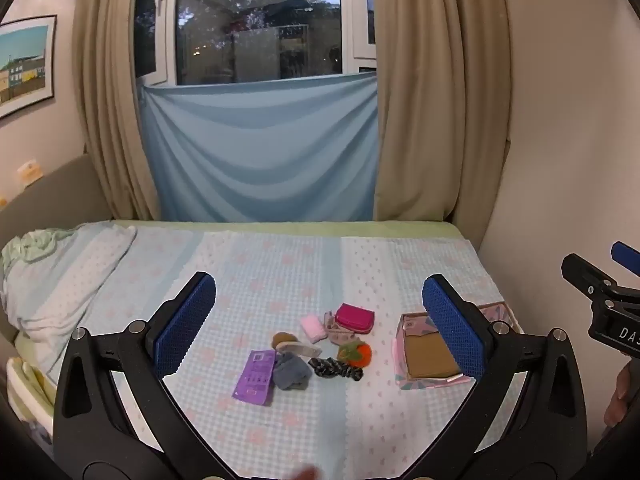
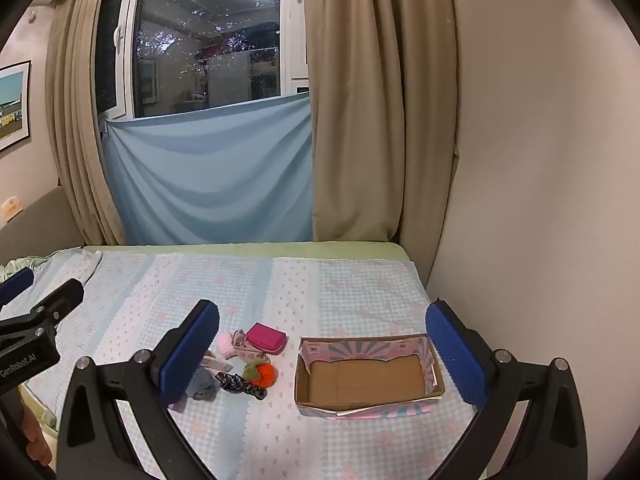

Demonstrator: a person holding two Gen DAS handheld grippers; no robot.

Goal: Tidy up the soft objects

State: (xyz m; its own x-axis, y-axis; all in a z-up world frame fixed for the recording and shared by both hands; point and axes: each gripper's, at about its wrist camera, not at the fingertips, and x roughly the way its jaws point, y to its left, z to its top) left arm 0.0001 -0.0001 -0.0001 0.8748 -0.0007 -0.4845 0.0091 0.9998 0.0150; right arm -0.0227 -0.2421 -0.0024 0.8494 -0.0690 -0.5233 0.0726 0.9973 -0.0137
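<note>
Left wrist view: the left gripper hovers above the bed's checked blue-and-pink quilt, jaws spread wide and empty, framing a cluster of small soft items: magenta zip pouch, orange felt fruit, grey fuzzy cloth, purple flat packet.

Right wrist view: the right gripper also has its jaws spread wide and holds nothing; the open cardboard box with pink-blue printed flaps lies between them, just right of the cluster.

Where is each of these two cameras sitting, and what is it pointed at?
Left wrist: on the left gripper, open, facing the pile of soft things on the bed; the right gripper shows at the right edge.
Right wrist: on the right gripper, open, facing the cardboard box; the left gripper shows at the left edge.
Shared: pile, box, window.
</note>
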